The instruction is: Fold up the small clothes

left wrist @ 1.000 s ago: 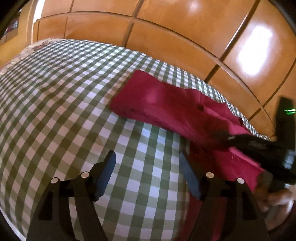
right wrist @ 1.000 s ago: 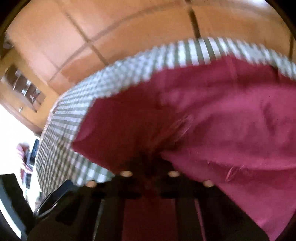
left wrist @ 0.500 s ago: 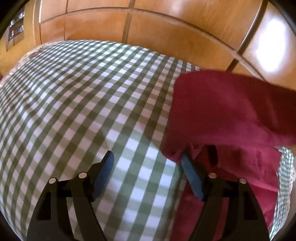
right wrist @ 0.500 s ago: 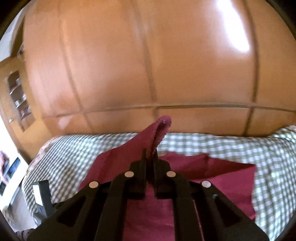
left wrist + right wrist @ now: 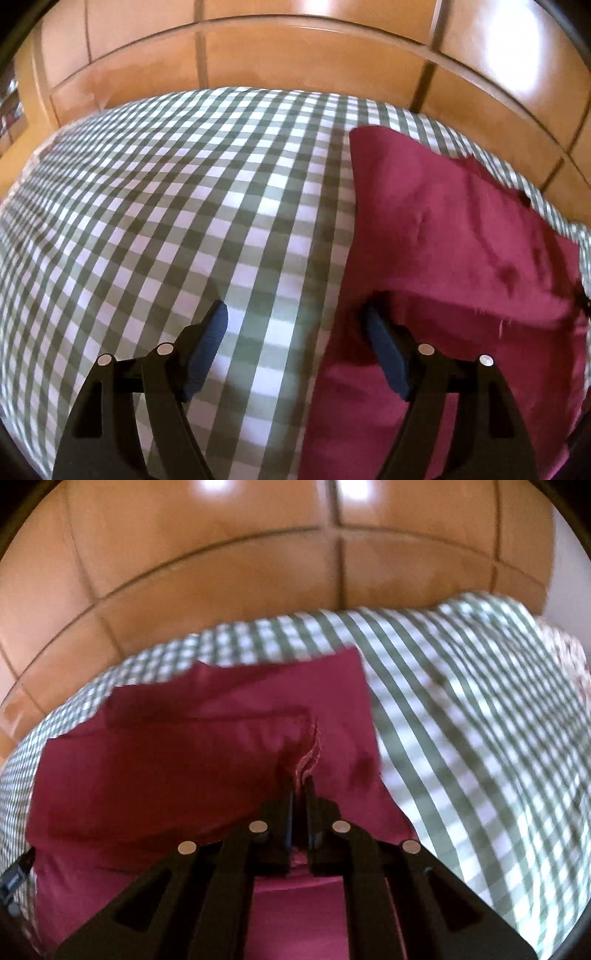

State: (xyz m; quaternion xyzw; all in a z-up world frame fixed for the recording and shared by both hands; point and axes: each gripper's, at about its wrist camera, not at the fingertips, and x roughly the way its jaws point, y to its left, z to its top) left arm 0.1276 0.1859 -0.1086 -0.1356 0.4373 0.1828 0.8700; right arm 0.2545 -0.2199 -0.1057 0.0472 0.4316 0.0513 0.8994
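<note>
The right gripper (image 5: 299, 781) is pinching a hemmed edge of the red garment (image 5: 192, 768), jaws clamped tight on the fabric, the seam poking up just past the fingertips at twelve o'clock. The rest of the garment is lying across the checked tablecloth (image 5: 480, 720), spreading from nine o'clock round to the centre of the right wrist view, partly doubled over with a fold line showing.

Over on the other side, the left gripper (image 5: 295, 325) is hanging wide, nothing pressed between its pads; its jaws have just been opening further. Its right-hand pad (image 5: 384, 354) is sitting over the garment's near edge, its left-hand pad over bare tablecloth at seven o'clock.

This cloth is looking light, limp and thin, so it is likely to sag and crease wherever it is unsupported. The sensible hold seems to be a hem or corner, pinched through both layers, with the free gripper taking the near edge at four o'clock.
</note>
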